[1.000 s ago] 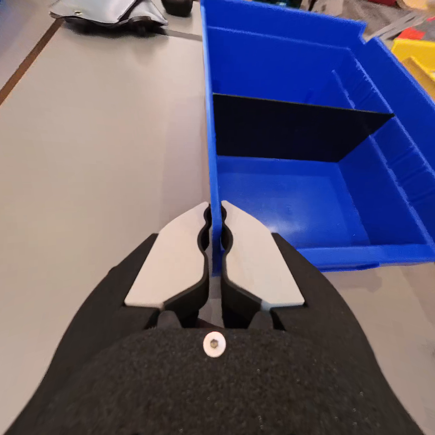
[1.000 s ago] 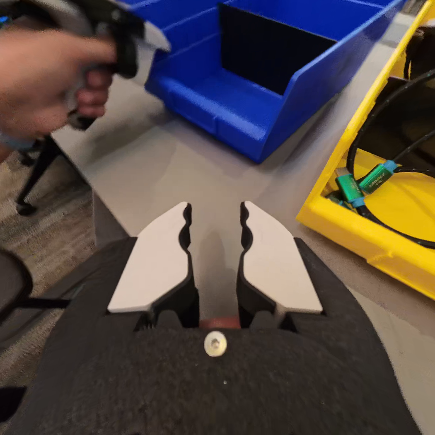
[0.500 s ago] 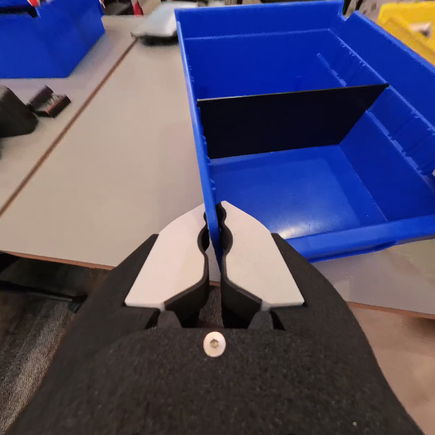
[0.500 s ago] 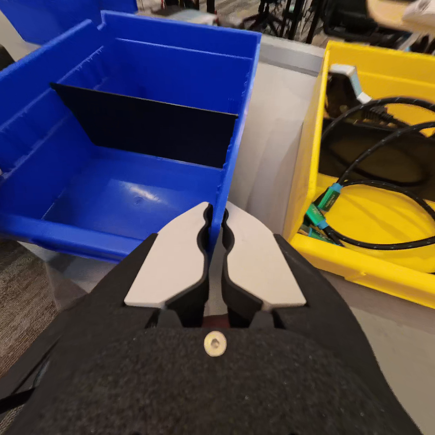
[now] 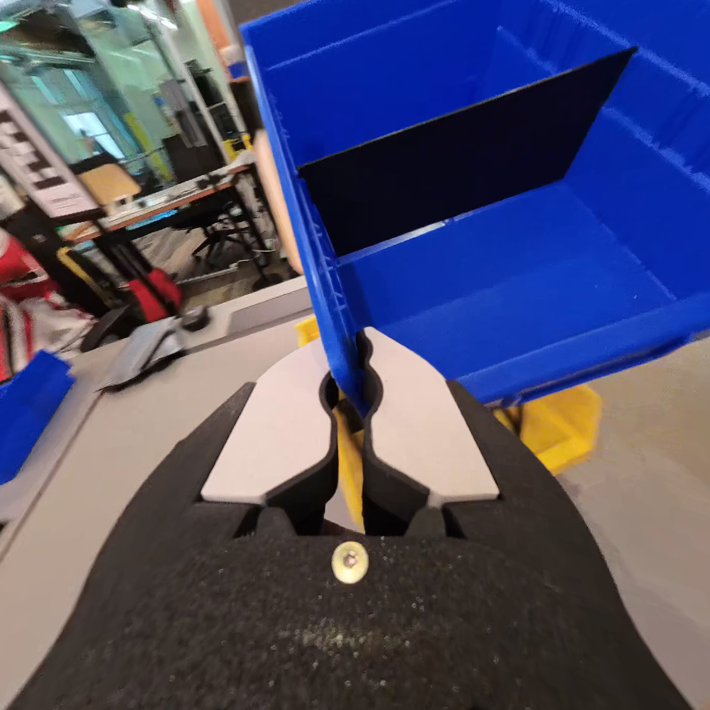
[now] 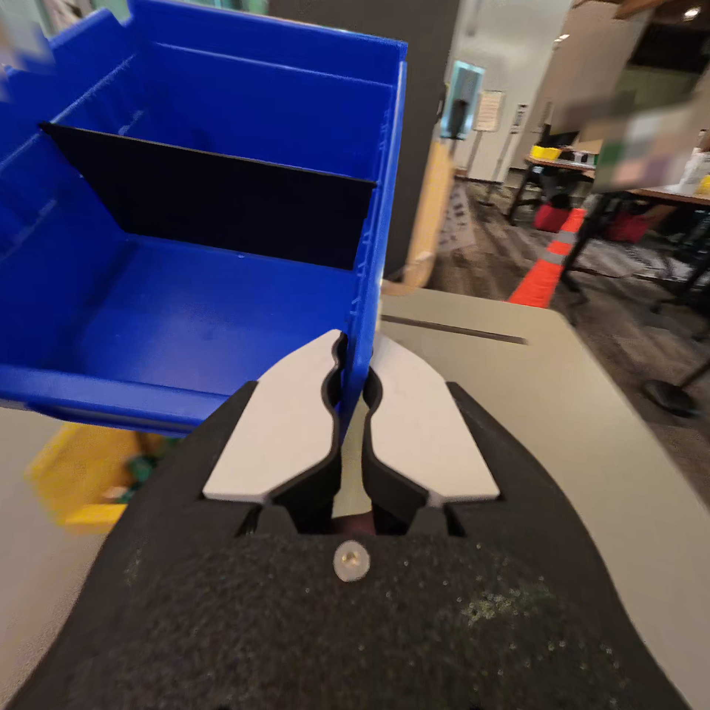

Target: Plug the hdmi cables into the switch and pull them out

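Note:
Both grippers hold an empty blue bin (image 5: 499, 307) in the air, tilted, above the grey table (image 5: 115, 480). My left gripper (image 5: 344, 345) is shut on its left side wall. My right gripper (image 6: 359, 338) is shut on its right side wall (image 6: 363, 288). A black divider (image 5: 461, 165) crosses the bin; it also shows in the right wrist view (image 6: 215, 196). Under the bin stands a yellow bin (image 5: 557, 430), seen blurred in the right wrist view (image 6: 77, 472) with green HDMI plugs (image 6: 142, 468) in it. No switch is in view.
A second blue bin (image 5: 27, 407) and a grey pouch (image 5: 150, 349) lie on the table at the left. The table's right edge (image 6: 614, 403) drops to the carpet. An orange cone (image 6: 545, 269), tables and chairs stand beyond. The grippers' ends are close to 20 cm from one another.
The right gripper came to the blue bin and shut on its right wall. Both grippers then lifted the bin off the table and carried it over the yellow bin.

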Available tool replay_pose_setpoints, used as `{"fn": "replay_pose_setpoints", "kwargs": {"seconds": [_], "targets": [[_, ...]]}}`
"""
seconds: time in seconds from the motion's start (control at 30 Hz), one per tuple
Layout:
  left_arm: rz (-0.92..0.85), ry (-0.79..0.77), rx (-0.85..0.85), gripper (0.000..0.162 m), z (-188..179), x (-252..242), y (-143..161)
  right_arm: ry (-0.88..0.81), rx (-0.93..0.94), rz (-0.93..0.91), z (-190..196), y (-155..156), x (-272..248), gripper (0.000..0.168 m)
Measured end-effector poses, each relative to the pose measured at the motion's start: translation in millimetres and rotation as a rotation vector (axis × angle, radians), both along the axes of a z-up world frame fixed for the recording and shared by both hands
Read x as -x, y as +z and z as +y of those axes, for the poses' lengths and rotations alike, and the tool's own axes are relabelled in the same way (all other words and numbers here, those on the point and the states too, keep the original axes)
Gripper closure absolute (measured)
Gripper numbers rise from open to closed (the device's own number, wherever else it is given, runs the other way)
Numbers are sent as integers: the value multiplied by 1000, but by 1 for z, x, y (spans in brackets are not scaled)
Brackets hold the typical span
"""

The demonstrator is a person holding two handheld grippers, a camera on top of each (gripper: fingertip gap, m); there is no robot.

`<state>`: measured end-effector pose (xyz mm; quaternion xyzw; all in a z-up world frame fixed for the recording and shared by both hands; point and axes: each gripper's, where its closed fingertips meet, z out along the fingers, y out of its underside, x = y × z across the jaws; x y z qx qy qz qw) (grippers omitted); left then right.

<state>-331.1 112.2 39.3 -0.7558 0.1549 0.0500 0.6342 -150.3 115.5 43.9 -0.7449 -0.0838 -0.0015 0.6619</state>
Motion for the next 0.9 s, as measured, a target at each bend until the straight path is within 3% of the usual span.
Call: {"fn": "replay_pose_setpoints", "kwargs": {"seconds": [0.13,0.27,0.37,0.47,0.53,0.63,0.7,0.8,0.9], "targets": [[-63,-144,61,154,22,-137,-40,-104,104,-10,13,-22,-135,165],[-84,-204,158,152,28,-248,-107,-163,256,25,23,-91,-249,166],[-53,-225,208,152,30,-299,-154,-178,332,38,21,-146,-304,166],[-48,-215,255,152,31,-317,-184,-161,374,4,20,-180,-327,165],[-51,-229,229,151,31,-322,-187,-146,377,63,25,-193,-332,166],[-34,-229,242,148,31,-323,-188,-119,334,227,32,-193,-332,166],[-17,-286,290,144,26,-324,-189,-120,329,221,32,-192,-332,166],[-81,-436,417,138,-8,-317,-185,-161,340,131,28,-182,-333,148],[-120,-760,633,132,-86,-301,-186,-207,525,64,4,-170,-328,136]]}}
